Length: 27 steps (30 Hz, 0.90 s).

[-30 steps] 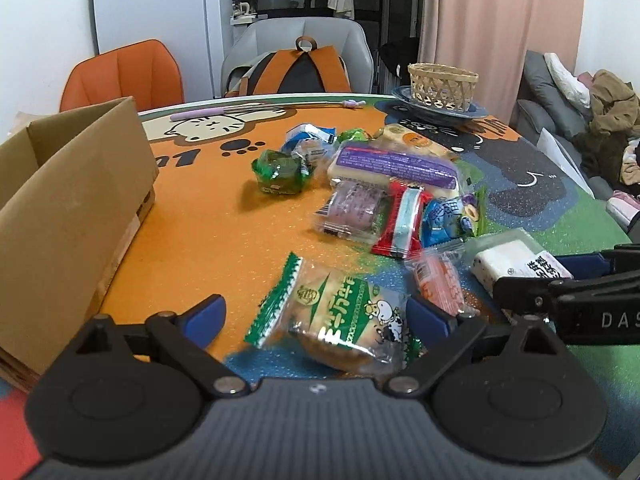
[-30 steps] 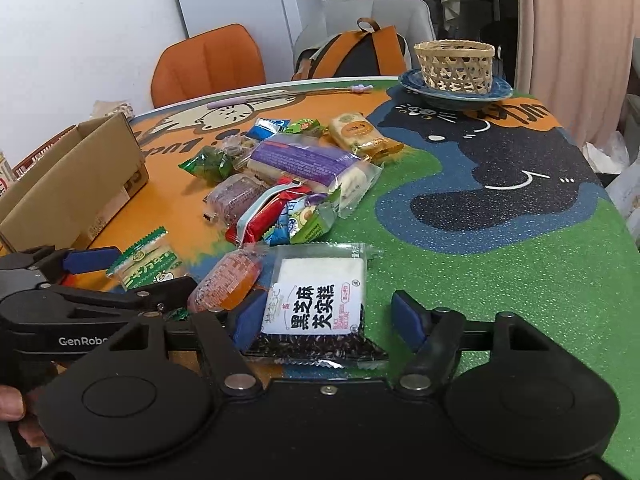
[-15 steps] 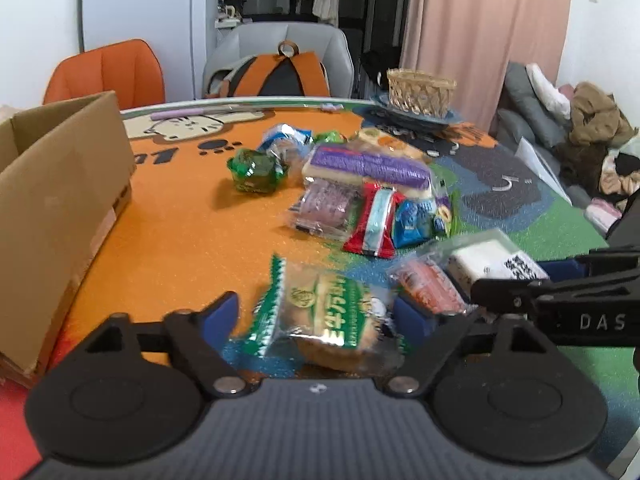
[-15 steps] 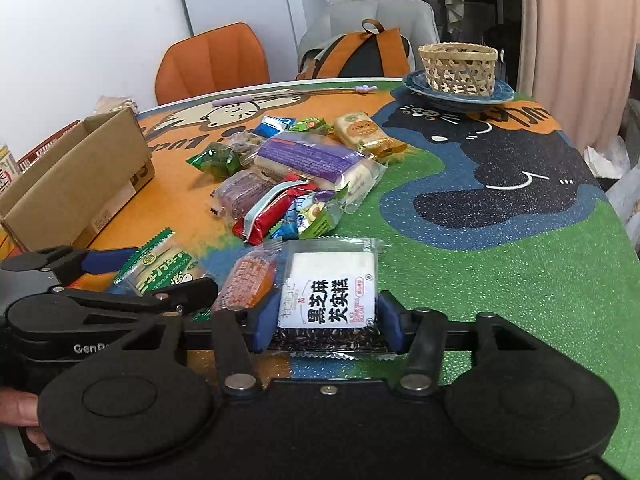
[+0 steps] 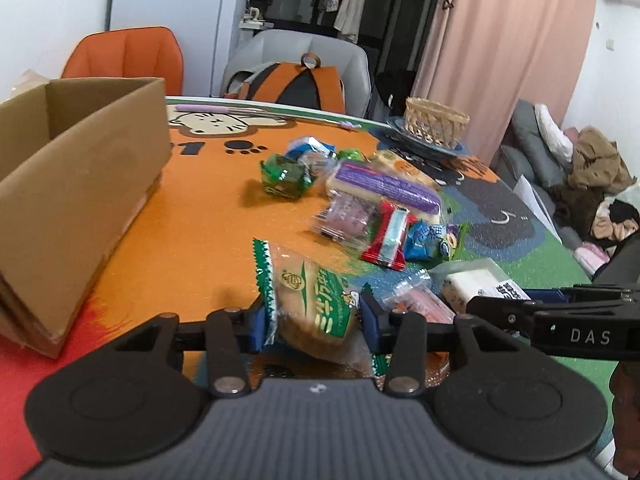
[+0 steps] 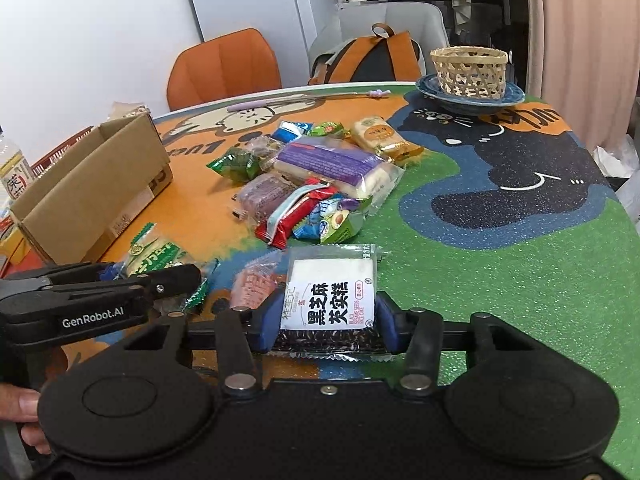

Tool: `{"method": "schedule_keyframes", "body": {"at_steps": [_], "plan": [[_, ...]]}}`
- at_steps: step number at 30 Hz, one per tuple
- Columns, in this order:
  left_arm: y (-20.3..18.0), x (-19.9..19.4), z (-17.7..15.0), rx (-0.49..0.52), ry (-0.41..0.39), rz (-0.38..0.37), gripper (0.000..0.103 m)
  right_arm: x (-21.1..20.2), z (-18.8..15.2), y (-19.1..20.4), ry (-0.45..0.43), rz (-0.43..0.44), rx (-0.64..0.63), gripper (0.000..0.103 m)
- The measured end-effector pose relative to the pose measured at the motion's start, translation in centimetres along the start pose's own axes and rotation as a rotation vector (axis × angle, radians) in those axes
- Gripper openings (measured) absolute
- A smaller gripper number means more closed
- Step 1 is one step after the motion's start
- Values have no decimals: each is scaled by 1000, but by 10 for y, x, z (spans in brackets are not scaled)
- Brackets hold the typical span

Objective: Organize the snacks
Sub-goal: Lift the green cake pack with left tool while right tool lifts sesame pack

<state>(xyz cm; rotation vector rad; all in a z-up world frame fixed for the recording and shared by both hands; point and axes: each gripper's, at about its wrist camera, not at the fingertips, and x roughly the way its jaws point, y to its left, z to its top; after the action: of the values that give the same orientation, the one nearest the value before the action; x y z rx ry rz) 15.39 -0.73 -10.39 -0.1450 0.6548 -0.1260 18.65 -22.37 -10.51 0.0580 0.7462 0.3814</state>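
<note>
Crowding the sesame cake packet (image 6: 328, 300): orange pouch (image 6: 252, 286), avocado snack (image 6: 336, 224).

Wicker basket (image 6: 469, 67) on blue plate (image 6: 472, 98); backpack (image 6: 370, 58) on grey chair (image 6: 400, 20).

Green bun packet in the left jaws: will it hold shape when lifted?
Probably sags: the green bun packet is thin film around a soft-looking bun, gripped at its sides. The glossy wrapper may slip. It looks light, so the serrated end likely flops.
</note>
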Motion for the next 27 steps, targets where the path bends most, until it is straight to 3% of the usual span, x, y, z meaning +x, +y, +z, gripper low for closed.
{"method": "schedule_keyframes", "body": {"at_steps": [5,9,27], "plan": [[6,-13,5,-12,-31,-11,27,-3,3,6,-20,6,-4,48],[10,-19,7,-22,-47,-24,20,-5,5,11,-36,12,-8,47],[23,-53,15,-62,-133,-34,18,-23,18,34,-109,37,-44,47]]}}
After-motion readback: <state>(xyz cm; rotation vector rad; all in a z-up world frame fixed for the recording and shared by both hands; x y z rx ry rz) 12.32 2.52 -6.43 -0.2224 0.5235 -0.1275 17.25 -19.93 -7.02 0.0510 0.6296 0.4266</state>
